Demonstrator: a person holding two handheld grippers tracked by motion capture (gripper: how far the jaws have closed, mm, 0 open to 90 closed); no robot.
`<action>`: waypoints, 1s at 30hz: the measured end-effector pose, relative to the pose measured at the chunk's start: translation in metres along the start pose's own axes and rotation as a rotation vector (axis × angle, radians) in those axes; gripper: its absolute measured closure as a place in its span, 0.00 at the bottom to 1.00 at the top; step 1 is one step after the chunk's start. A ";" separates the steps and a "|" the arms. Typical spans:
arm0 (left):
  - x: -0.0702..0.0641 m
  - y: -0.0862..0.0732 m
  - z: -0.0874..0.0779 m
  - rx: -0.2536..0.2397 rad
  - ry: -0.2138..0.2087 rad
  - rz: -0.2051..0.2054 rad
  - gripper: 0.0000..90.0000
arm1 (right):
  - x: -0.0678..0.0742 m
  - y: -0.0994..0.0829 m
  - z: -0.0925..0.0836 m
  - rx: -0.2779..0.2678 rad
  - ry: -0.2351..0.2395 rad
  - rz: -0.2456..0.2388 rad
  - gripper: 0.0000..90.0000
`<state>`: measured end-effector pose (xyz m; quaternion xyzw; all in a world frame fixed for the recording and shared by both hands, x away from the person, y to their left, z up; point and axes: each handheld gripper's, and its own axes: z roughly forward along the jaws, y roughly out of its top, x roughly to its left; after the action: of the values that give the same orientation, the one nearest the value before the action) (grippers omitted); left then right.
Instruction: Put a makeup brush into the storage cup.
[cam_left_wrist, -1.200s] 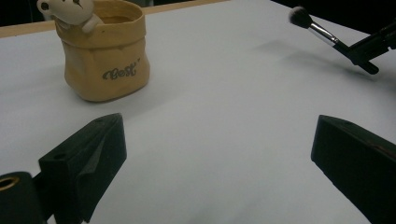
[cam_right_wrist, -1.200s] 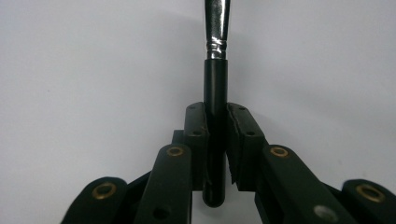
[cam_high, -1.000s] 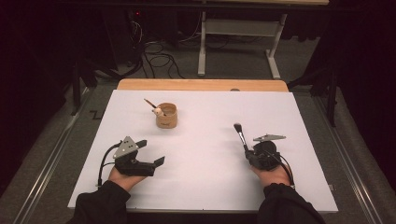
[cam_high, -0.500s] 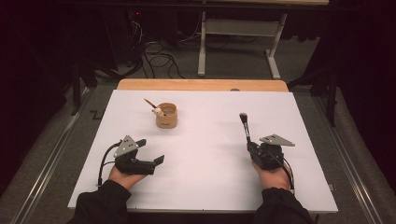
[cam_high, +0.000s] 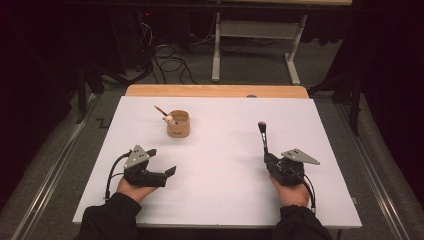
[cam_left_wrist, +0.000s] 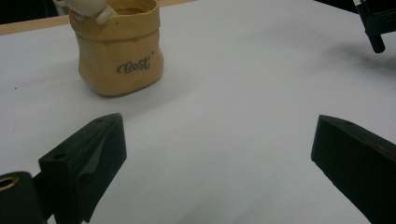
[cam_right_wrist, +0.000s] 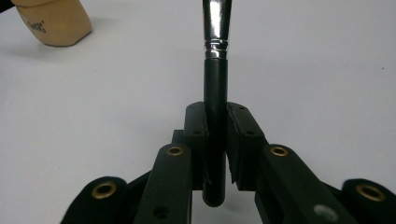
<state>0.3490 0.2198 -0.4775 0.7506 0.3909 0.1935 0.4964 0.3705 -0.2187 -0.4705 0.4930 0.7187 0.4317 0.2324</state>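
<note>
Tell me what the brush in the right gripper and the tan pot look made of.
Brush: glossy black handle, maybe lacquered wood or plastic; shiny silver ferrule, likely metal. Pot: matte tan, creased like a sack, probably ceramic or resin.

The white table is bright and the room behind is dark, shadows are soft, and the close pictures look a bit blurry.
</note>
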 end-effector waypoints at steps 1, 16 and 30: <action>0.000 0.000 0.000 0.001 0.001 0.000 0.04 | -0.001 0.000 0.000 -0.005 0.001 -0.002 0.90; 0.000 -0.001 -0.002 -0.004 0.007 -0.004 0.04 | -0.008 0.000 -0.006 -0.061 0.016 0.004 0.90; -0.013 0.022 0.007 -0.009 -0.023 0.035 0.04 | -0.008 0.001 -0.017 -0.152 0.024 -0.017 0.90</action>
<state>0.3547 0.2010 -0.4595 0.7573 0.3710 0.1954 0.5007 0.3611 -0.2320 -0.4619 0.4625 0.6907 0.4889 0.2644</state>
